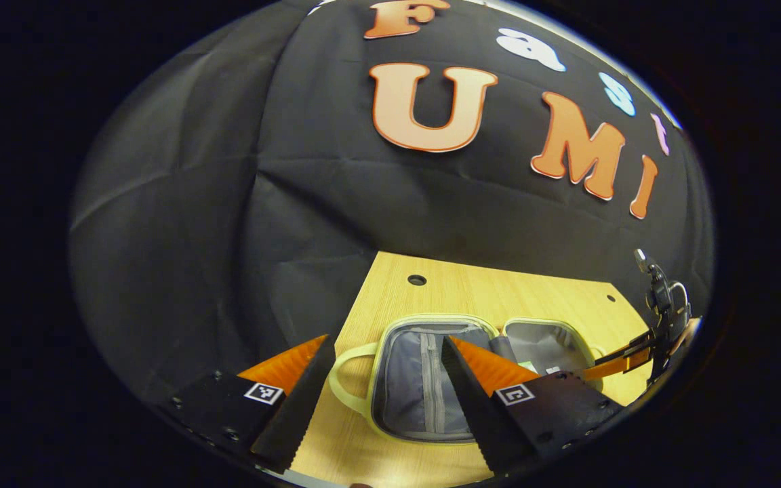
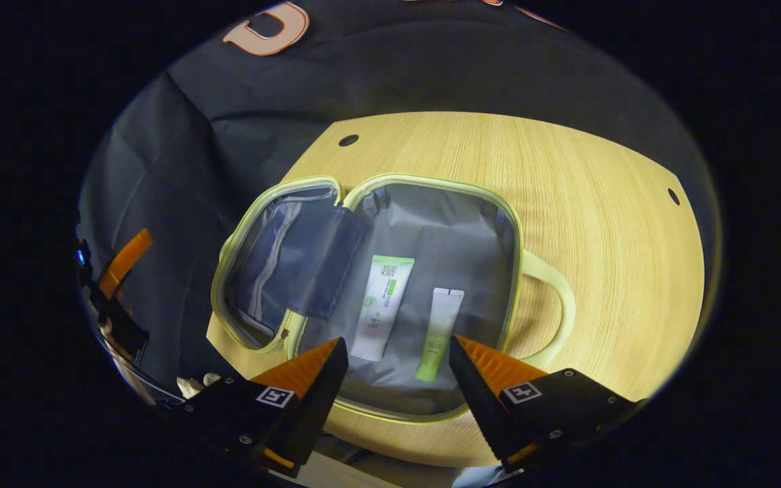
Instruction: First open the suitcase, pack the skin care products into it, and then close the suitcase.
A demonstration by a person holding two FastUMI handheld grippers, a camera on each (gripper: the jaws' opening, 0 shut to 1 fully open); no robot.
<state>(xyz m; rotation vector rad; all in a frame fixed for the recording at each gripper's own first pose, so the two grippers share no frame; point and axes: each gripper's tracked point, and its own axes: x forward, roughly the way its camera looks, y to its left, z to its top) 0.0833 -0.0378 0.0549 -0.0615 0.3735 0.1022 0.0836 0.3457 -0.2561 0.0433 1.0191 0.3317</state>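
Note:
A small suitcase (image 2: 509, 224) with a pale green rim lies open flat on the wooden table (image 2: 601, 203), grey lining up. In its right half lie a white and green tube (image 2: 382, 305) and a smaller green tube (image 2: 441, 329), side by side. My right gripper (image 2: 397, 366) hovers open above that half with nothing between its fingers. In the left gripper view the suitcase (image 1: 380, 379) shows its zipped lid half, and my left gripper (image 1: 387, 379) is open over it, holding nothing. The other gripper (image 1: 634, 359) reaches in from the right there.
The table (image 1: 472, 291) has small round holes near its far corners. The suitcase handle (image 2: 560, 305) loops out onto the wood at the right. Another handle (image 1: 343, 383) sticks out toward the left table edge. Black cloth hangs behind the table.

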